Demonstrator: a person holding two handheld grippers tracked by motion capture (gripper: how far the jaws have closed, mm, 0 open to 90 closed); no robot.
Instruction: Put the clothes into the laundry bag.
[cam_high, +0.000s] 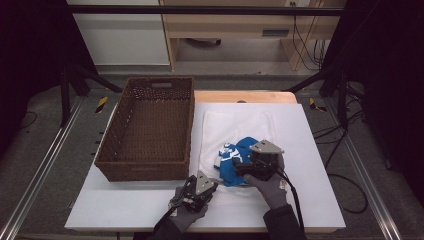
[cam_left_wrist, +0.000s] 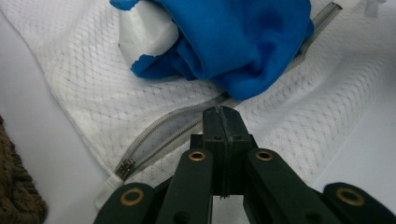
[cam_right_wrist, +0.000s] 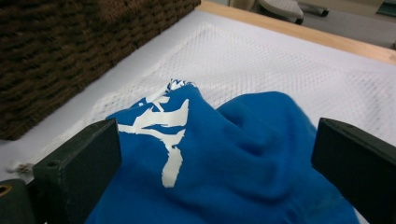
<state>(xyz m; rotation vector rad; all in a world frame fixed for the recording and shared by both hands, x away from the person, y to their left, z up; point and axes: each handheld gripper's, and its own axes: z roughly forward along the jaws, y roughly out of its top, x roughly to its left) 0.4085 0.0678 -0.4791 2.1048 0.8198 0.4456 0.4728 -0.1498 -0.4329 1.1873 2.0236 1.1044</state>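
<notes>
A blue garment with white print (cam_high: 239, 152) lies bunched on a white mesh laundry bag (cam_high: 235, 122) spread over the white table. My left gripper (cam_high: 215, 180) is at the bag's near edge. In the left gripper view the left gripper (cam_left_wrist: 222, 112) is shut, with its tips pinching the bag's zipper edge (cam_left_wrist: 159, 133), just below the blue garment (cam_left_wrist: 233, 42). My right gripper (cam_high: 241, 167) is open at the garment. In the right gripper view the right gripper (cam_right_wrist: 219, 144) has one jaw on either side of the blue garment (cam_right_wrist: 243, 154), which bulges up between them.
A brown wicker basket (cam_high: 142, 170) stands at the left of the table, close beside the bag, and is seen as the basket (cam_right_wrist: 56, 56) in the right gripper view. Bare white tabletop (cam_high: 315, 200) lies right of my hands. A wooden edge (cam_high: 240, 95) runs along the back.
</notes>
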